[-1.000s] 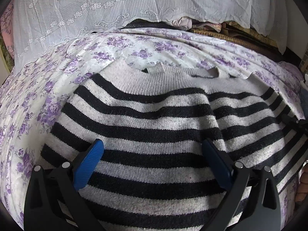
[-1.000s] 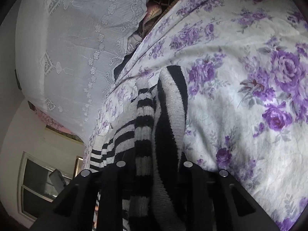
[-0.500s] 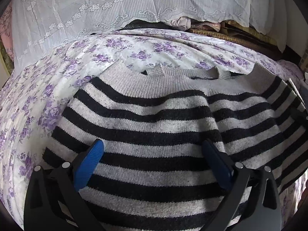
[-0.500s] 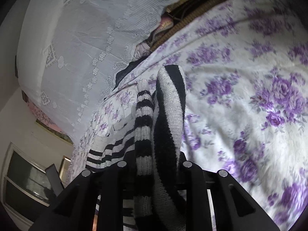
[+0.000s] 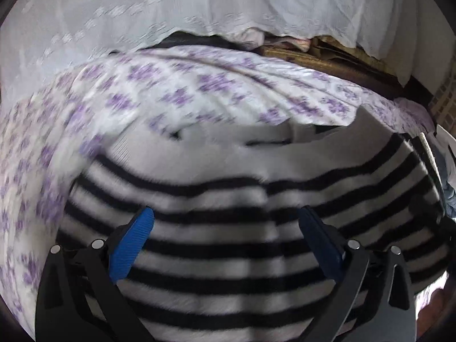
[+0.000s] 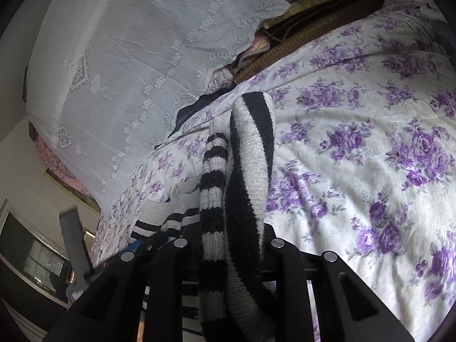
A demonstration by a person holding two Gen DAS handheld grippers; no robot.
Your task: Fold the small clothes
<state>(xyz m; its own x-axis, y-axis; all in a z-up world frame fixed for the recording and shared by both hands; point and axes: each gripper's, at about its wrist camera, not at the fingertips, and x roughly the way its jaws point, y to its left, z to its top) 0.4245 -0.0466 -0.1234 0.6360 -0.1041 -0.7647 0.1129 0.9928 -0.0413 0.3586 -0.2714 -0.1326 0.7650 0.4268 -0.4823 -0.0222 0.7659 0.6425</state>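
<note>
Meanwhile, the right tool (image 6: 228, 245) pinches a bunched edge of the grey-and-black striped knit sweater (image 5: 242, 228) at lower centre, apparently for folding; the left tool (image 5: 225, 228) hovers wide over it on the purple-flowered bed sheet (image 6: 370, 142).

Your right tool (image 6: 228, 245) is clamped on a bunched fold of the striped sweater (image 6: 250, 154), its black fingers (image 6: 287, 282) pressed against the knit from both sides. The grey-and-black fabric rises out of the tool as a thick ridge, and more of it spreads out flat to the left. Under it lies the bedsheet (image 6: 370, 142) with purple flowers, wrinkled here and there. You see a white lace cover (image 6: 142, 57) draped at the far side, with a dark window (image 6: 31, 259) low on the left.
</note>
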